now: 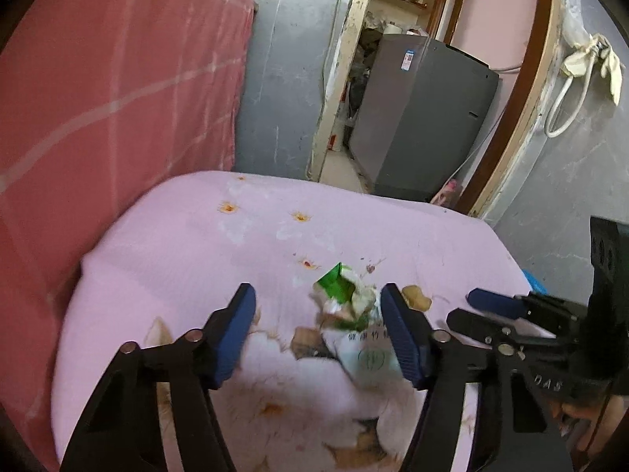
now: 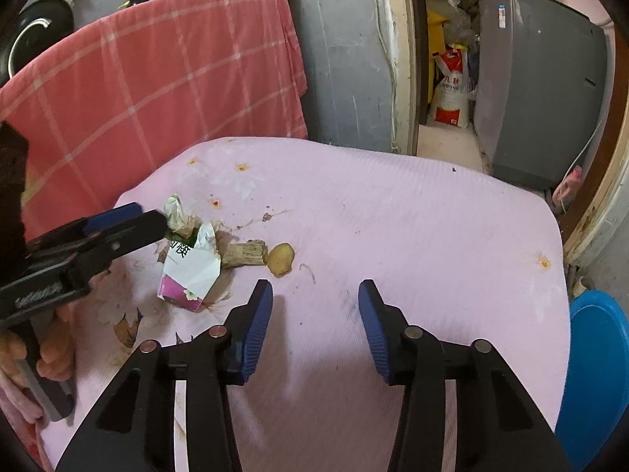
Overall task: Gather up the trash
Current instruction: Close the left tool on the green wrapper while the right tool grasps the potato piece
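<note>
Where the left wrist camera looks down along its own fingers, the left gripper (image 1: 314, 314) hangs over a table covered with a pink flowered cloth (image 1: 177, 244). Its blue pads stand apart, and a crumpled carton (image 1: 355, 338), white and green with tissue stuffed in its torn top, lies between them. The carton sits close against the right-hand pad (image 1: 401, 334), but I cannot tell whether that pad touches it; the other pad is well clear, so nothing is clamped. Just beyond the right-hand pad lies a small yellowish scrap (image 1: 416, 298). The right gripper (image 1: 471, 306) reaches in from the right edge, seen side-on with its tips near that scrap. A red checked cloth (image 1: 118, 90) hangs behind the table, and a grey appliance (image 1: 424, 118) stands in the doorway.

As seen from the right wrist camera, the right gripper (image 2: 315, 295) hovers above bare pink cloth (image 2: 393, 216), its jaws partly open with nothing between them. The trash lies ahead and to the left: the torn carton (image 2: 192, 271), which shows a purple base here, a pale brown stick-like piece (image 2: 245, 255) touching its right side, and the yellowish scrap (image 2: 280, 259) just beside the far end of that piece. The left gripper (image 2: 149, 220) comes in from the left edge, its tips at the carton's torn top, held by a hand (image 2: 55, 350) low on the left. A blue basin (image 2: 593, 373) sits beside the table at the right edge.
</note>
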The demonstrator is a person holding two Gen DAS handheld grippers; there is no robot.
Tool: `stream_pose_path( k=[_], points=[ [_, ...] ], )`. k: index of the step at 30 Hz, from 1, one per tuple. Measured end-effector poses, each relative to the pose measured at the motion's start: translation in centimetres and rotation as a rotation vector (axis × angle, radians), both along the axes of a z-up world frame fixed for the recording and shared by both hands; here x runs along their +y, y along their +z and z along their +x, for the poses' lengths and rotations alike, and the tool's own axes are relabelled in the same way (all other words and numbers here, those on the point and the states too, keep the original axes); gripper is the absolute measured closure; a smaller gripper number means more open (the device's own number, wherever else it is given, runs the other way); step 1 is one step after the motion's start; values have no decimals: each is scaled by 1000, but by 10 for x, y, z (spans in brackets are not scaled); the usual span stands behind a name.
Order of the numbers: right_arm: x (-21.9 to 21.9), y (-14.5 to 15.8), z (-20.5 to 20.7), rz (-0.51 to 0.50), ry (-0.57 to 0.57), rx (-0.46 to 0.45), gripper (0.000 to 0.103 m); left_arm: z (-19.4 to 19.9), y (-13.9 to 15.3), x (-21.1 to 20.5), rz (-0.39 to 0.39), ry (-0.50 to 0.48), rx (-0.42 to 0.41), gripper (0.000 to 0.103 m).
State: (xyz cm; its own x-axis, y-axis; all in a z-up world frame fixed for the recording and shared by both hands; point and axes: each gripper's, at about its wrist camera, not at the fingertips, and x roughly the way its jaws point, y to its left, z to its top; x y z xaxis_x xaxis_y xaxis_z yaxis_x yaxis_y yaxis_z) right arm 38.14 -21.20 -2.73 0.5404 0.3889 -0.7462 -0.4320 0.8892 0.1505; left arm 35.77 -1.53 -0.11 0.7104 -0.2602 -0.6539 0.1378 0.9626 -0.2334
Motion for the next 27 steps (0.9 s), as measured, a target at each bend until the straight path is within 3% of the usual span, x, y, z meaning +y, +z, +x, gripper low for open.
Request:
stream_pose_path(
  k=[10,13,19,23,27],
  points=[
    [18,-3,18,-19,25,40,66,12,-5,8,-91,-13,61,87],
    [29,-4,23,-45,40,36,67,9,-4,6,-88,-25,60,93],
    [44,-8,24,-103,75,32,75,1,-5,0,-75,-49,67,95],
    [44,-9,24,-107,78,34,88,-1,-8,-1,-77,-64,82,96],
    [44,-8,20,-115,81,19,90,-7,-6,-2,-70,-63,70,97]
  ],
)
